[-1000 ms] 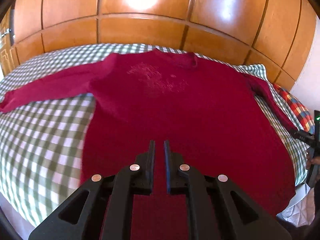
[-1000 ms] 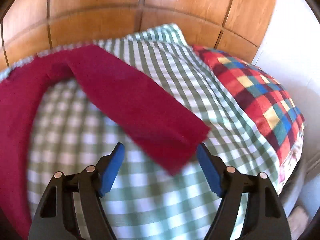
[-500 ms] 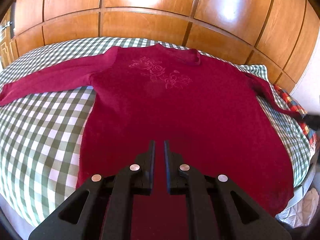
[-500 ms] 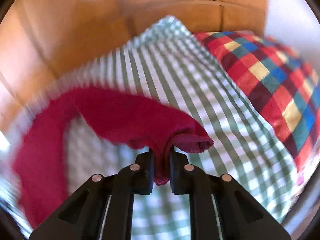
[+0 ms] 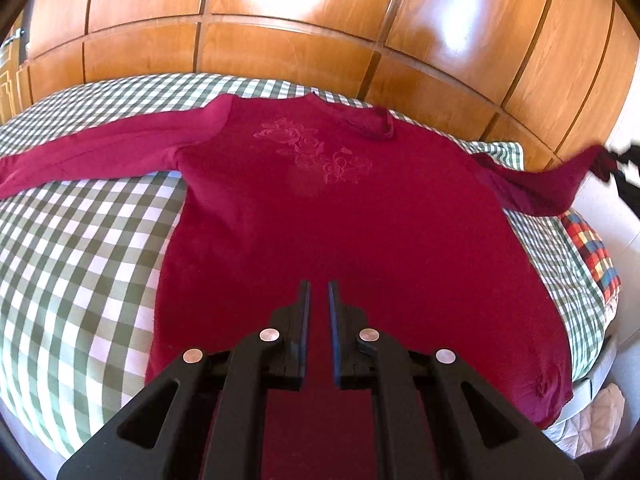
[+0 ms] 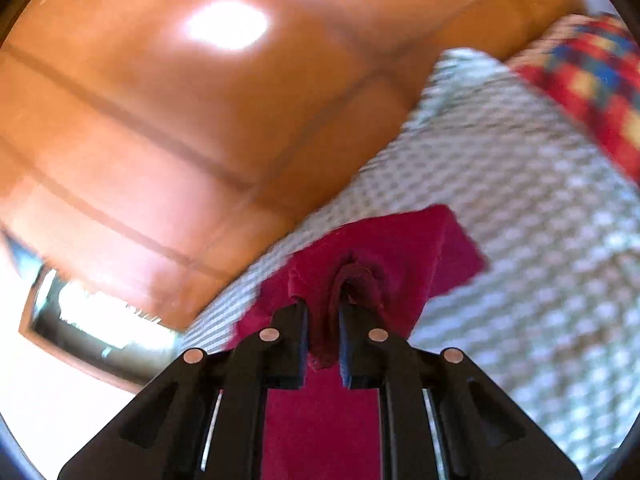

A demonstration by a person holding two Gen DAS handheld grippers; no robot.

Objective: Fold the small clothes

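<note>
A dark red long-sleeved shirt (image 5: 320, 208) with a flower print lies flat on a green-checked bed (image 5: 80, 248). Its left sleeve (image 5: 88, 152) is stretched out to the left. My left gripper (image 5: 318, 296) hovers above the shirt's lower middle, jaws nearly together with nothing between them. My right gripper (image 6: 323, 304) is shut on the cuff of the right sleeve (image 6: 384, 256) and holds it lifted off the bed; in the left wrist view that sleeve (image 5: 552, 188) hangs in the air at the right, up to the blurred right gripper (image 5: 620, 164).
A glossy wooden panelled wall (image 5: 320, 28) runs behind the bed. A multicoloured checked blanket (image 5: 592, 252) lies at the bed's right edge, also in the right wrist view (image 6: 592, 80). White quilted fabric (image 5: 592, 424) sits low at the right.
My right gripper closed on the right sleeve's cuff and lifted it off the bed, swinging up and left. My left gripper stayed shut and over the shirt's lower middle.
</note>
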